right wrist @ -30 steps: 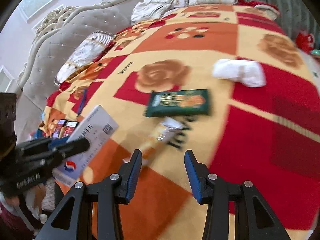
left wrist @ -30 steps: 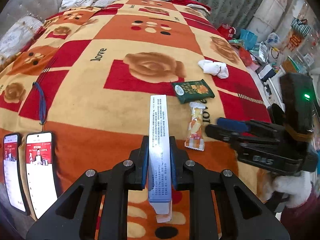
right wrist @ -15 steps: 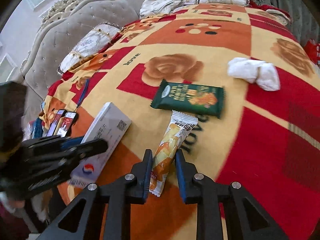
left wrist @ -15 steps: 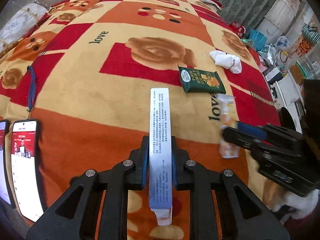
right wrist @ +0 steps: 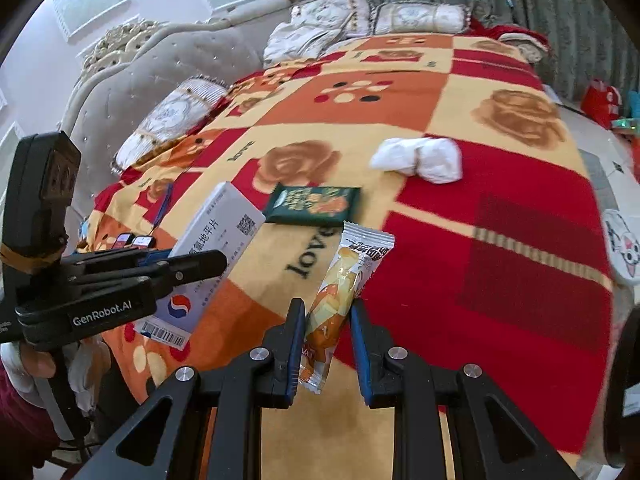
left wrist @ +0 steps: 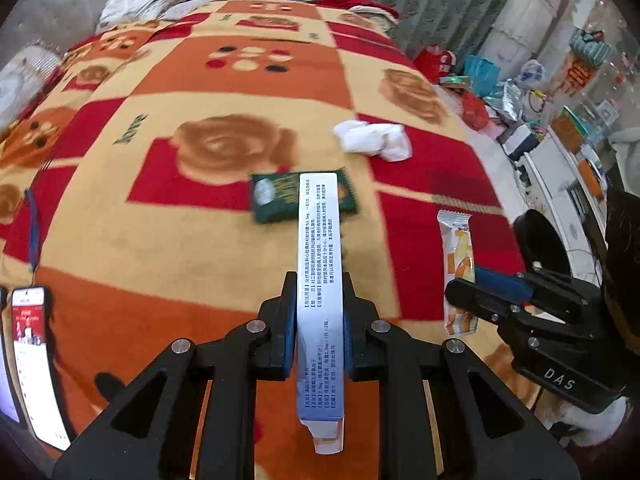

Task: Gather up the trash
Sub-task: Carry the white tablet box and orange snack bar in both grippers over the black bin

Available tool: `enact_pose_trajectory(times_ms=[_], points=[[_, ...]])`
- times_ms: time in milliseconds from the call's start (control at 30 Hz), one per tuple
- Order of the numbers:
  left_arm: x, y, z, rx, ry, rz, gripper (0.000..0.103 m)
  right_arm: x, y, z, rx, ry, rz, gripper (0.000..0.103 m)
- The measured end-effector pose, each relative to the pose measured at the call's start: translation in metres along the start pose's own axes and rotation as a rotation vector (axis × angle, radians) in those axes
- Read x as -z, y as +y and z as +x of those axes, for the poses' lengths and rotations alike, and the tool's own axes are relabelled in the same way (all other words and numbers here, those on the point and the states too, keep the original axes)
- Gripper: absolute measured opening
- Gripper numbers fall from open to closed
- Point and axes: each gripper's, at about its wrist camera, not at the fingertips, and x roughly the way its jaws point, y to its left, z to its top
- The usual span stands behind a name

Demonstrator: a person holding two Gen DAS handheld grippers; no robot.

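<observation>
My left gripper [left wrist: 319, 292] is shut on a long white medicine box [left wrist: 320, 280], held above the bed; the box also shows in the right wrist view [right wrist: 216, 248]. My right gripper [right wrist: 325, 320] is shut on an orange snack wrapper [right wrist: 340, 292], lifted off the blanket; it shows at the right of the left wrist view [left wrist: 458, 268]. A dark green snack packet [right wrist: 314, 205] lies on the blanket, partly hidden behind the box in the left wrist view [left wrist: 276, 196]. A crumpled white tissue [right wrist: 420, 158] lies further back right [left wrist: 374, 140].
The bed carries a red, orange and cream blanket [right wrist: 500, 240]. Two phones [left wrist: 34, 356] lie at the bed's left edge beside a blue cord [left wrist: 32, 220]. Pillows [right wrist: 416, 18] sit at the head. Cluttered bags and boxes [left wrist: 520, 104] stand right of the bed.
My right gripper closed on the orange wrapper and lifted it off the blanket. My left gripper rose and tilted with the box still in it.
</observation>
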Motion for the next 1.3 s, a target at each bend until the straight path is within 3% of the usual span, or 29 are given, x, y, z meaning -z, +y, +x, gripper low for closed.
enact_pose_trajectory(times_ms=[733,1300], points=[[-0.037,-0.157,0.011,0.141,-0.037,0.212,0.016,0.030,-0.107,-0.110,0.221,-0.145,0.177,0.022],[-0.044,-0.262,0.037,0.278,0.009,0.321,0.016,0.069,-0.192,-0.167,0.352,-0.189,0.353,0.022]])
